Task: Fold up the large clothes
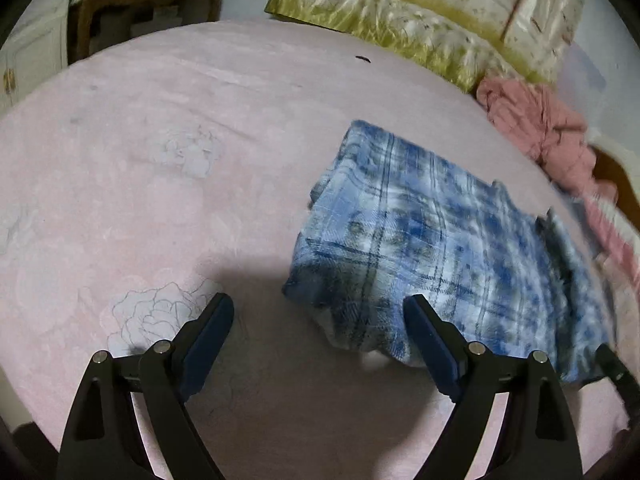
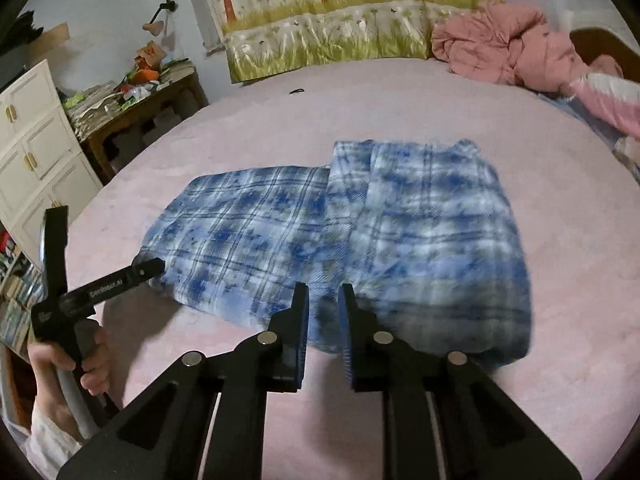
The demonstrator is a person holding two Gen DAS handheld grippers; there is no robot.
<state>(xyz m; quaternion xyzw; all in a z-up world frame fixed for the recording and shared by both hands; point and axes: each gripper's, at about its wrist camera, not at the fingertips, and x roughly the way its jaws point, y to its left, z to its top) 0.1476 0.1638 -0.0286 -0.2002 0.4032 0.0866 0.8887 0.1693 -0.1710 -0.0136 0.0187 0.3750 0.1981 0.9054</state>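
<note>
Blue-and-white plaid flannel garment (image 2: 344, 232) spread flat on the pink flower-printed bed sheet (image 2: 400, 112), long axis running across the right wrist view from lower left to right, slightly angled away toward the far right corner. Soft brushed weave, blotchy blue checks crossed by thin dark lines; right half doubled over in a thicker layer with a lengthwise fold line down the middle, left half thinner and flatter, near edge blurred. Left hand-held gripper (image 1: 320, 312) wide apart and empty, hovering over bare sheet just beside the garment's near left corner, its right finger overlapping the cloth's edge in the left wrist view; contact impossible to tell. Same gripper visible at the left of the right wrist view (image 2: 150, 268), tip beside the garment's left end, gripped by a bare hand (image 2: 80, 360). Right hand-held gripper (image 2: 323, 304) nearly together with a narrow gap, poised at the garment's near edge by the fold line; whether cloth is pinched cannot be told. Crumpled pink quilted jacket (image 2: 500, 48) well apart at the far right of the bed, against a satin meadow-print quilt (image 2: 340, 20).
</note>
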